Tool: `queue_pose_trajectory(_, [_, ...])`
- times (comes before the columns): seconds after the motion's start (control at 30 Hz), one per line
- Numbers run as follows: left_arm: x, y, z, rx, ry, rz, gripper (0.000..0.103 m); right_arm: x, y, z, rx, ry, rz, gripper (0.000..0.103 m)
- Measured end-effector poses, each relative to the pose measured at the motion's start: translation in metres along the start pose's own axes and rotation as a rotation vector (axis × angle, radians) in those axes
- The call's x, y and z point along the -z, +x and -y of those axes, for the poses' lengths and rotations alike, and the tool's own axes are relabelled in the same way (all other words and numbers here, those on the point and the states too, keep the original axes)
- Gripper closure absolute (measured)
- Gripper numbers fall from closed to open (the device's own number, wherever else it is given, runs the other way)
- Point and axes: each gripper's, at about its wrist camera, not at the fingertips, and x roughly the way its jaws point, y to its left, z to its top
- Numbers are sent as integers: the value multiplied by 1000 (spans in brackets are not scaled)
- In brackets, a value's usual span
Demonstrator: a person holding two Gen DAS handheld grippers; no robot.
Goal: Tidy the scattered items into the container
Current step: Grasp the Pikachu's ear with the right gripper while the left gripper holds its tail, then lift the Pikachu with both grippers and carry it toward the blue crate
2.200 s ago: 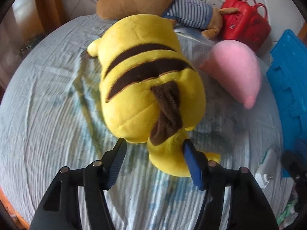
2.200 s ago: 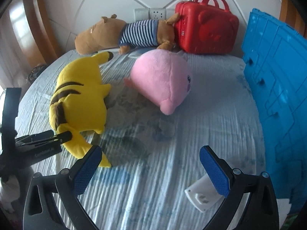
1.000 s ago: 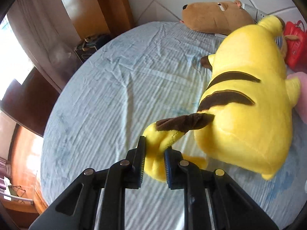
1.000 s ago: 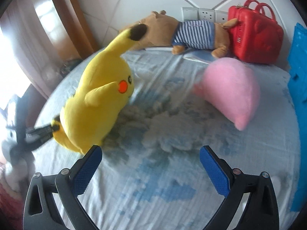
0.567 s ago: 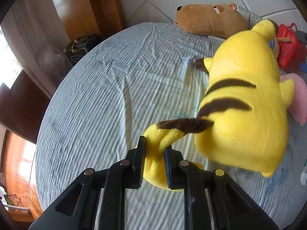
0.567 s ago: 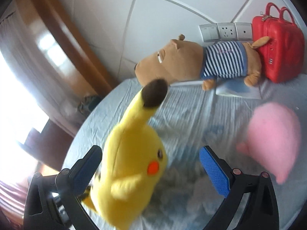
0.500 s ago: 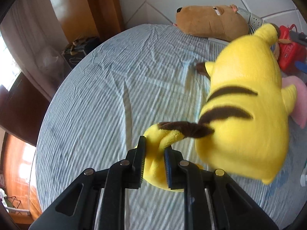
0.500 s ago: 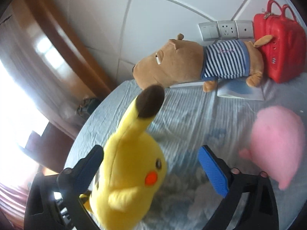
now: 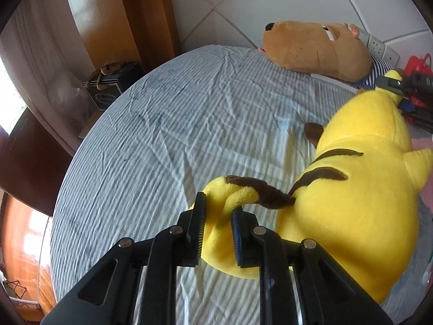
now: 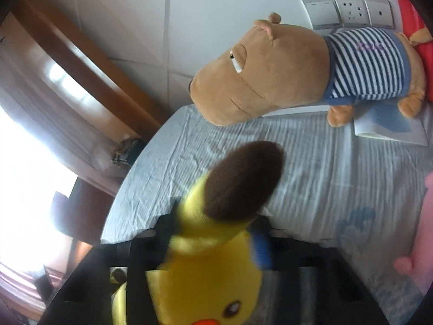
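Observation:
A yellow plush toy point(image 9: 351, 211) with brown stripes hangs just above the blue-striped bed sheet point(image 9: 162, 140). My left gripper point(image 9: 217, 216) is shut on its yellow tail. In the right wrist view my right gripper point(image 10: 216, 233) is closed around the plush's brown-tipped ear point(image 10: 238, 178); its face point(image 10: 216, 292) fills the bottom of that view. The right gripper also shows in the left wrist view point(image 9: 406, 89) at the plush's head. The container is out of view.
A brown plush in a striped shirt point(image 10: 284, 70) lies at the head of the bed by wall sockets point(image 10: 349, 10). A pink plush point(image 10: 422, 238) is at the right edge, a red bag point(image 10: 416, 27) behind, a white booklet point(image 10: 389, 124) under the brown plush.
My right gripper has come in and closed on the yellow plush's ear. The left gripper keeps its hold on the tail and the plush has lifted a little.

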Motion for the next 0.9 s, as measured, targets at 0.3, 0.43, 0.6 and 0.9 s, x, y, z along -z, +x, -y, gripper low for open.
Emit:
queue_pose_trajectory(0.3, [-2, -6, 2, 6, -11, 28, 86, 4, -7, -4, 18, -55, 2, 59])
queue_pose_trajectory(0.43, [-1, -5, 2, 10, -25, 26, 86, 4, -7, 3, 3, -9, -25, 60])
queue_pose_trajectory(0.6, [0, -3, 1, 14, -40, 21, 86, 6, -4, 4, -18, 1, -61, 65])
queue_pose_trajectory(0.9, [-6, -53, 0, 44, -34, 125, 87, 25, -77, -52, 112, -236, 124, 73])
